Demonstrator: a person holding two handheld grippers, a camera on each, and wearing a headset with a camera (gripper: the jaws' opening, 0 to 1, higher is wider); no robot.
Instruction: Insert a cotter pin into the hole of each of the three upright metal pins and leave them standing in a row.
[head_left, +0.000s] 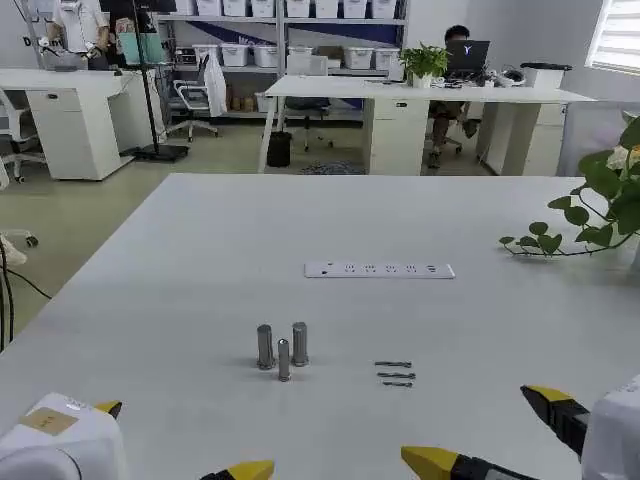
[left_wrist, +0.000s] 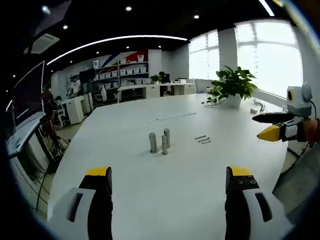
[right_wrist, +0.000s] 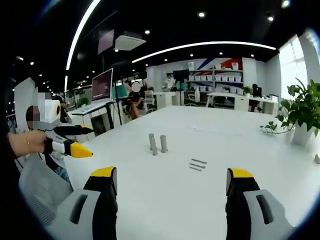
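Three upright metal pins stand clustered on the white table, also in the left gripper view and the right gripper view. Three small cotter pins lie flat to their right, seen too as cotter pins and cotter pins. My left gripper is at the near left edge, open and empty, well short of the pins; its own view shows the left gripper. My right gripper is at the near right, open and empty, with its own view of the right gripper.
A white power strip lies beyond the pins. A leafy plant hangs over the table's right edge. Desks, shelves and a seated person are in the room behind.
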